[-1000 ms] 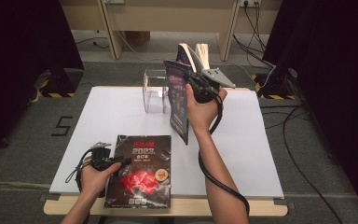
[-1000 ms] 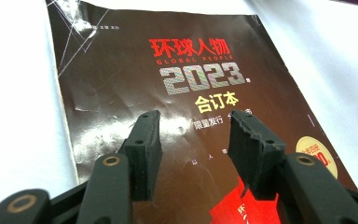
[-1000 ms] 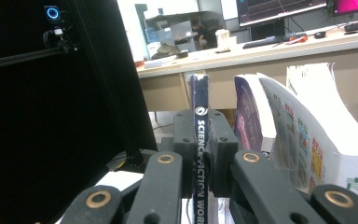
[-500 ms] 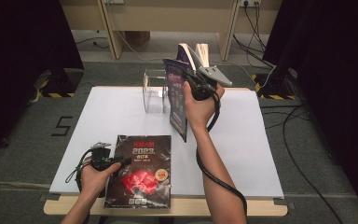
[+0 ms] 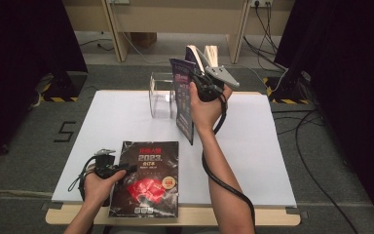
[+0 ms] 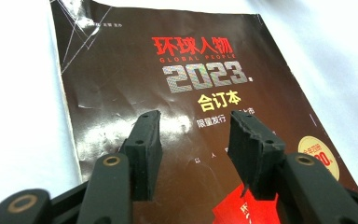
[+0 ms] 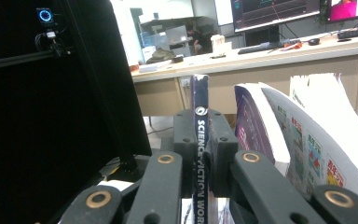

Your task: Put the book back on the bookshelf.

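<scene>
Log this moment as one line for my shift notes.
right claw: shut on Science Fiction World magazine, held upright | left claw: open above Global People 2023 volume | clear stand: behind

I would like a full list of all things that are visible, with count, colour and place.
table: one, white top, centre of the high view.
flat magazine: one, dark cover with red print, lying at the table's near edge.
held magazine: one, dark purple cover, upright above the table.
clear box: one, transparent, far side of the table.
open booklet: one, white pages, beside the held magazine.
left gripper: one, black, open, over the flat magazine.
right gripper: one, black, shut on the held magazine's spine.
forearms: two, entering from the bottom.
</scene>
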A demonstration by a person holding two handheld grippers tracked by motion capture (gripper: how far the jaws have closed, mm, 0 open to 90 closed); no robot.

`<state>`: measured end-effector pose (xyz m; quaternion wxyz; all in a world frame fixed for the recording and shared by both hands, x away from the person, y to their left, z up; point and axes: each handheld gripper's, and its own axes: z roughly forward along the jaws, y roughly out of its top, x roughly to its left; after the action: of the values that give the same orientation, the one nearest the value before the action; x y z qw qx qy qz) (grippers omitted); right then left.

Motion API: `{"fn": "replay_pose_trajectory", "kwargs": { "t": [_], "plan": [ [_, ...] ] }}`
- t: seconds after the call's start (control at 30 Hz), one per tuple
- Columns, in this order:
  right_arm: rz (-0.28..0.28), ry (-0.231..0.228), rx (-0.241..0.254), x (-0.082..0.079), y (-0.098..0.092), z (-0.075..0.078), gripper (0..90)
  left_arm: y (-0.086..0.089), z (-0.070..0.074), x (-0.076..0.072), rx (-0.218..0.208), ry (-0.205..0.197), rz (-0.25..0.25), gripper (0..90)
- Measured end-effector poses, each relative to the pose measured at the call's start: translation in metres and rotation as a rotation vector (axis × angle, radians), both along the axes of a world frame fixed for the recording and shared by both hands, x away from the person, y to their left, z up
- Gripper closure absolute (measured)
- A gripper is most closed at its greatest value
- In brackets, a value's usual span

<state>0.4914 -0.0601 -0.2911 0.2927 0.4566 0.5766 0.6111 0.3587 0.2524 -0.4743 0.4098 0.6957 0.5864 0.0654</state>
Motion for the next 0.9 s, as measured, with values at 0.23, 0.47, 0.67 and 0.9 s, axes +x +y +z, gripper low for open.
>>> {"fn": "replay_pose_trajectory", "kwargs": {
  "t": [0.23,0.47,0.67,0.9],
  "plan": [
    [-0.004,-0.001,-0.007,0.004,0.002,0.0,84.7,-0.001,0.0,0.0,-0.002,0.001,-0.002,53.1],
    [-0.003,0.003,-0.018,0.009,0.007,-0.001,84.6,-0.001,0.0,0.0,-0.001,0.003,-0.003,53.3],
    [-0.009,-0.002,-0.023,0.013,0.008,-0.001,84.7,0.001,0.0,0.0,-0.004,0.003,0.0,53.3],
    [-0.015,-0.009,-0.007,0.016,0.007,0.002,84.7,0.0,0.0,0.0,-0.004,0.006,-0.002,53.3]
  ]
}}
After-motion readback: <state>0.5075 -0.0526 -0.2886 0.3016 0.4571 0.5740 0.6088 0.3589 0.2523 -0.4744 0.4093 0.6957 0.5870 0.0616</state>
